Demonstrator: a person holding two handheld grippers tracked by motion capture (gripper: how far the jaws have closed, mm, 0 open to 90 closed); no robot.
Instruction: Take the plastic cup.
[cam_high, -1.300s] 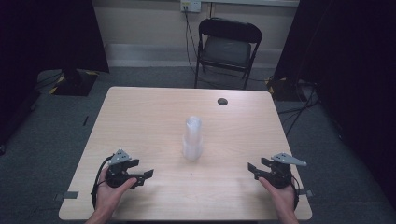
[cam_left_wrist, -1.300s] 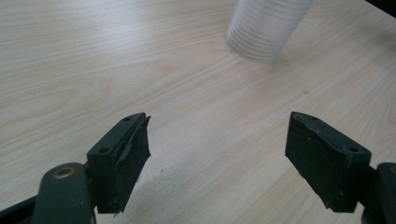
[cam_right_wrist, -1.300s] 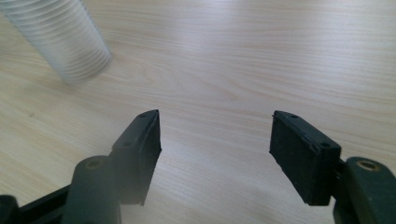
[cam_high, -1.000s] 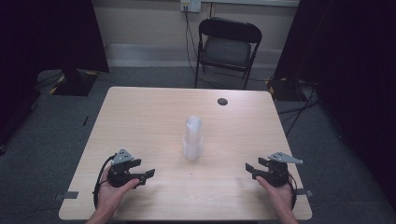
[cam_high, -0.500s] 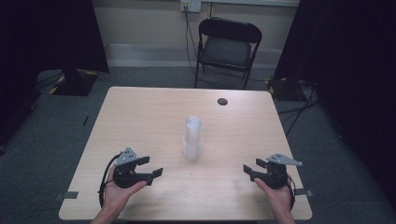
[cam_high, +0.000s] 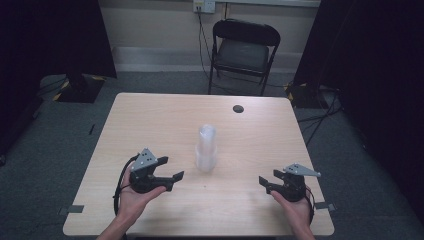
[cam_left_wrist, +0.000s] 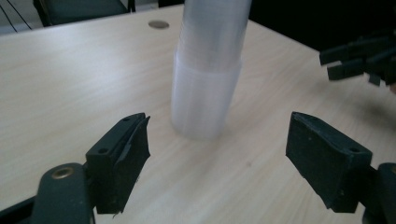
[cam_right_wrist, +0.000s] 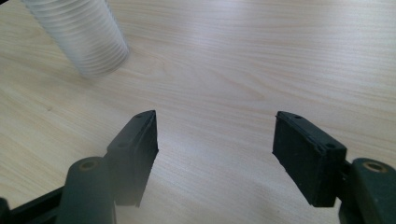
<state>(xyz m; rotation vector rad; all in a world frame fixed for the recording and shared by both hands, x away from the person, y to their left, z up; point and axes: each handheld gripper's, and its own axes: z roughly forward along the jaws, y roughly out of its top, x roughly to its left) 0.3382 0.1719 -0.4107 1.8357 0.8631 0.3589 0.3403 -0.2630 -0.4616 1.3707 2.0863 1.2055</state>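
Observation:
A tall stack of clear plastic cups (cam_high: 206, 149) stands upright at the middle of the wooden table (cam_high: 150, 120). My left gripper (cam_high: 170, 177) is held open just left of the stack's base, jaws pointing at it; in the left gripper view the stack (cam_left_wrist: 205, 79) rises close between and beyond the two jaws. My right gripper (cam_high: 265, 182) is open near the front right of the table, some way from the stack, which appears at the upper left of the right gripper view (cam_right_wrist: 79, 37). Nothing is held by either gripper.
A small dark round disc (cam_high: 238, 108) lies on the table's far side. A black folding chair (cam_high: 242, 52) stands behind the table. Cables trail on the floor at the right. The right gripper (cam_left_wrist: 359, 58) shows at the left gripper view's right edge.
My left gripper has lifted and moved right, toward the base of the cup stack. My right gripper has shifted slightly left. The stack has not moved.

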